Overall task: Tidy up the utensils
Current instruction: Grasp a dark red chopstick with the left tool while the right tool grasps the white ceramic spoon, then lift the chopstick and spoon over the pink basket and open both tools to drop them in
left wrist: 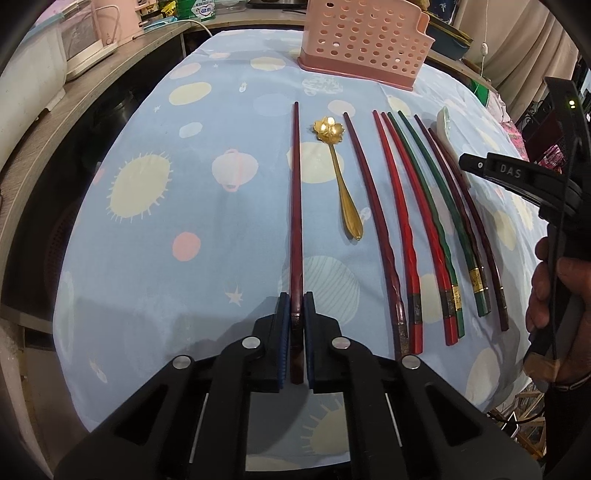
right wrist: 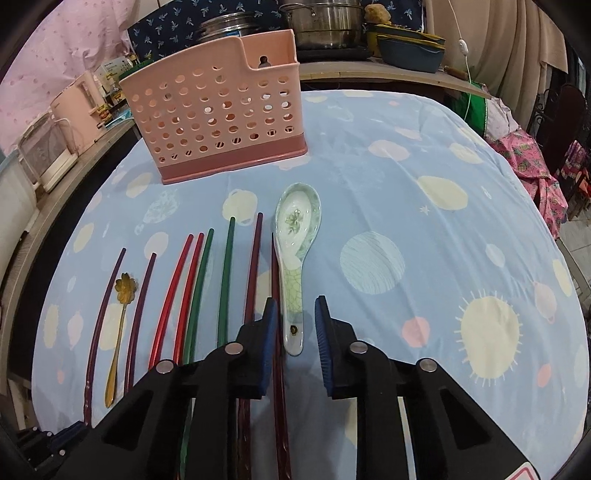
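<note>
1. The left tongs (left wrist: 296, 314) are clamped on the thick end of a dark red chopstick (left wrist: 296, 192), their blue pads pressed against its two sides; the stick runs straight away from them across the cloth.
2. The right tongs (right wrist: 295, 325) stand apart around the handle of a white and green ceramic spoon (right wrist: 295, 251). A gap shows between each blue pad and the handle, so nothing is gripped.
3. The ceramic spoon lies bowl up on the worktop (right wrist: 424, 166), which is covered with a light blue cloth printed with suns and planets. Its bowl points toward the pink holder.
4. A pink perforated plastic holder (right wrist: 218, 114) stands upright at the far side of the worktop, well apart from the row of utensils.
5. A gold spoon (left wrist: 341, 177) with a flower-shaped bowl lies just to the right of the clamped chopstick, between it and another dark chopstick (left wrist: 369, 206).
6. Further right lie two bright red chopsticks (left wrist: 402, 221), two green chopsticks (left wrist: 432, 210) with gold bands near the thick ends, and two dark maroon chopsticks (left wrist: 461, 206), all roughly parallel with thin tips pointing toward the holder.
7. In the left wrist view a hand (left wrist: 561, 295) grips the handle of the right tool at the right edge.
8. Steel pots (right wrist: 321, 22) and blue dishes (right wrist: 410, 48) sit on a shelf behind the worktop.
</note>
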A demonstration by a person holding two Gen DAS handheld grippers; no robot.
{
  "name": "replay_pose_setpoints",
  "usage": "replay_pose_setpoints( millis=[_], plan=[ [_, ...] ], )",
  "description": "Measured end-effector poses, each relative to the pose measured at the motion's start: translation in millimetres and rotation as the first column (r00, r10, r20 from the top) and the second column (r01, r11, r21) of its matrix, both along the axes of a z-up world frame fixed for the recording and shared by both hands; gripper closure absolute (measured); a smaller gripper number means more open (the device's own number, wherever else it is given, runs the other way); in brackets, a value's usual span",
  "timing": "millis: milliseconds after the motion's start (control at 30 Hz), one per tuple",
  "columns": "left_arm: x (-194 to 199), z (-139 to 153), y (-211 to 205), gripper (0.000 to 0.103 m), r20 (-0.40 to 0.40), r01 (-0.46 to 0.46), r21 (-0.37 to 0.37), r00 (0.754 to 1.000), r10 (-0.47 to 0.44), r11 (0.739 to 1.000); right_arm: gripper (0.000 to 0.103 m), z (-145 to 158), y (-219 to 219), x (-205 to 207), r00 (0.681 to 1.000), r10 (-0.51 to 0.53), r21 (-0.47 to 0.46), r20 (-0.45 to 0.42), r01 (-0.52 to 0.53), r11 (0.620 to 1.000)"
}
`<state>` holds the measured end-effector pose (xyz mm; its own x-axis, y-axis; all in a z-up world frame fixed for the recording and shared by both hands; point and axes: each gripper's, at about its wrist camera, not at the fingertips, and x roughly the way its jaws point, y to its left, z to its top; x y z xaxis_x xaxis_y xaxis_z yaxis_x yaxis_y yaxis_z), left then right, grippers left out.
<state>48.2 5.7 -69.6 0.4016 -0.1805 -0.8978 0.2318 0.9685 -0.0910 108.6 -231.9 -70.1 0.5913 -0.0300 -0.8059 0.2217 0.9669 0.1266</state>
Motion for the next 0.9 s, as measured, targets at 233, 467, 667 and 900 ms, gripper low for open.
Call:
replay_pose_setpoints(
  millis=[233,467,667,900],
  plan=[
    [2,-1,0,0.096,0.004,-0.003,-0.009,1.000,0.003,1.000,0.091,-12,-5,0,1.000,0.006,0.018,-0.007,-0.006,1.000],
    [1,1,2,0.096,0.004,-0.007,-0.021,1.000,0.007,1.000,0.093,-6,-8,-12,1.000,0.011,0.023,0.001,-0.011,1.000],
    [-3,11,5,0.096,0.034,-0.019,-0.027,0.999,0.020,0.999,0.095,15,-15,-35,0.999,-0.001,0.024,0.044,0.000,1.000],
    [-7,36,8,0.096,0.093,-0.029,-0.048,0.995,0.034,0.998,0.097,43,-25,-61,0.995,-0.017,0.033,0.099,0.014,0.999]
  ],
)
